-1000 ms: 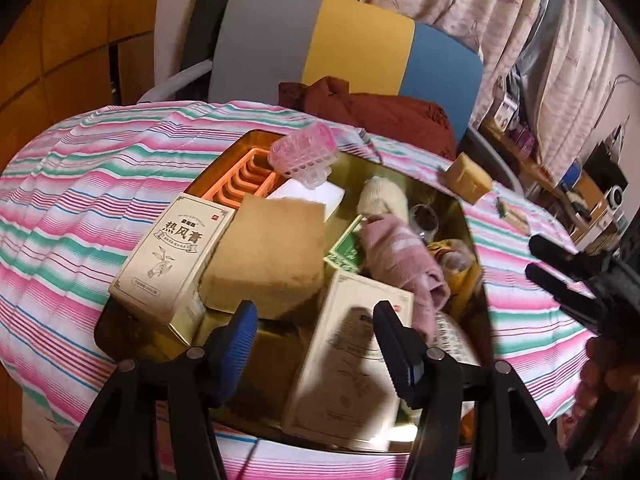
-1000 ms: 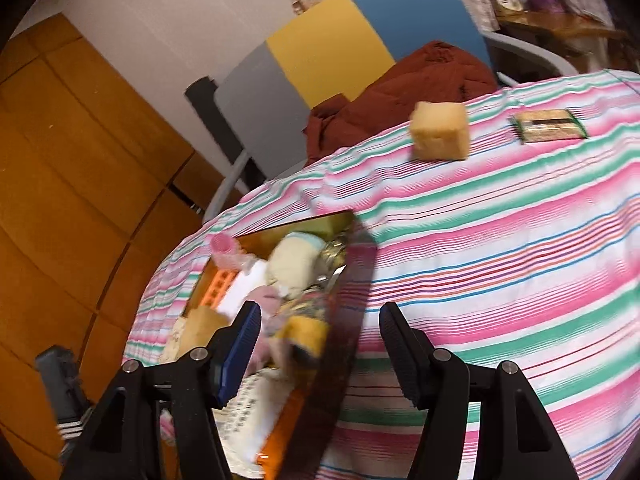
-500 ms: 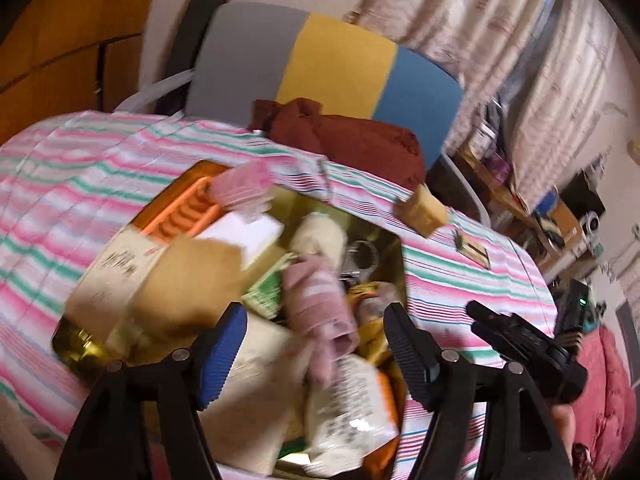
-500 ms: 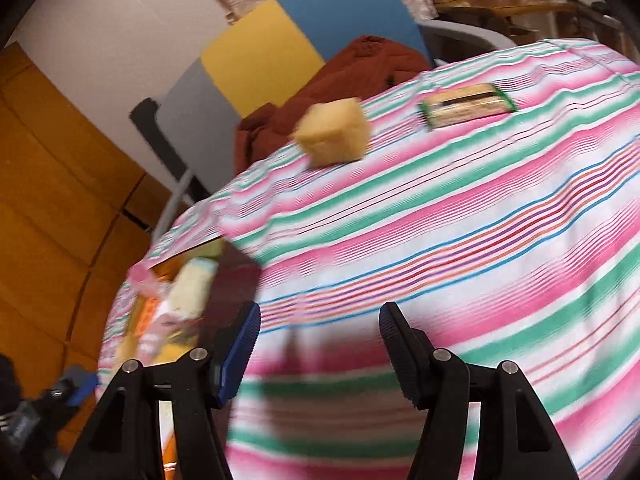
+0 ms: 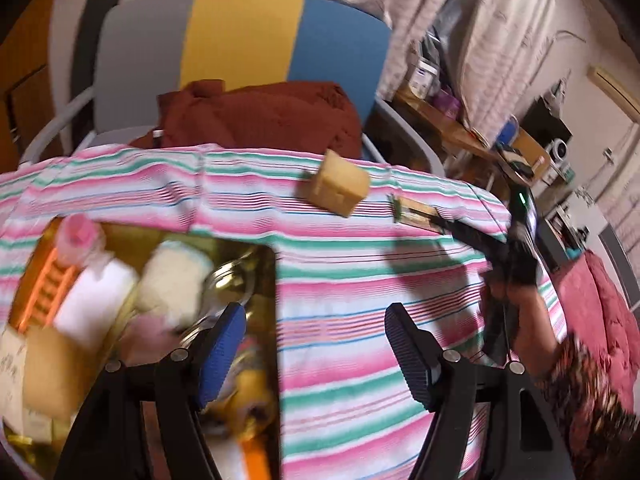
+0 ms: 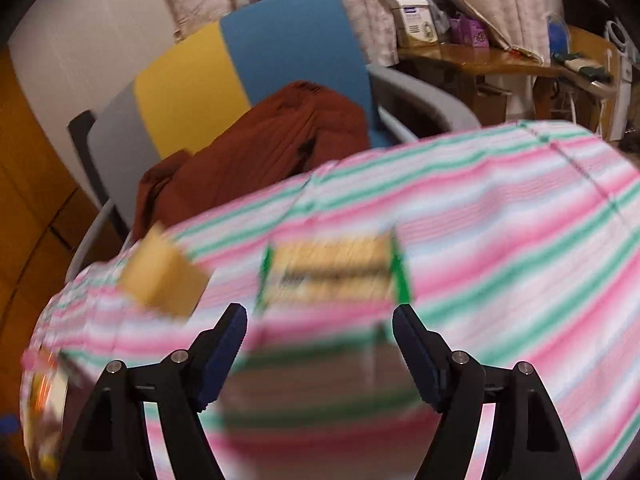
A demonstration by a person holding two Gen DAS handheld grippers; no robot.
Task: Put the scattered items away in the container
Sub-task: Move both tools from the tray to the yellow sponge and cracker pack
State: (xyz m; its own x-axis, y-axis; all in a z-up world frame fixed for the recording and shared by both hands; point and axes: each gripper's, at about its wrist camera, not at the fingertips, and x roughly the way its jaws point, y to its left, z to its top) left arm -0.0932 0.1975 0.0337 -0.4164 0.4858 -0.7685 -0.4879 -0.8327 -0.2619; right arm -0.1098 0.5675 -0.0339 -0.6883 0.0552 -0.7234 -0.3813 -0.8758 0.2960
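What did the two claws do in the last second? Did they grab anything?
Both swung right, away from the tray. The right claw moved over to the packet, which now lies just ahead of its open fingers. The left claw now hangs over bare cloth. Nothing was grabbed. The packet and block stayed put.

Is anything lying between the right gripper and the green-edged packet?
No: the right wrist view shows only bare striped tablecloth between the open right gripper and the green-edged packet.

Container (image 5: 276, 280) at eight o'clock on the striped tablecloth (image 5: 340, 280), crowded with items, block (image 5: 340, 192) at twelve near the far edge, flat packet (image 5: 416, 214) just right of it, chair (image 5: 240, 40) behind the table
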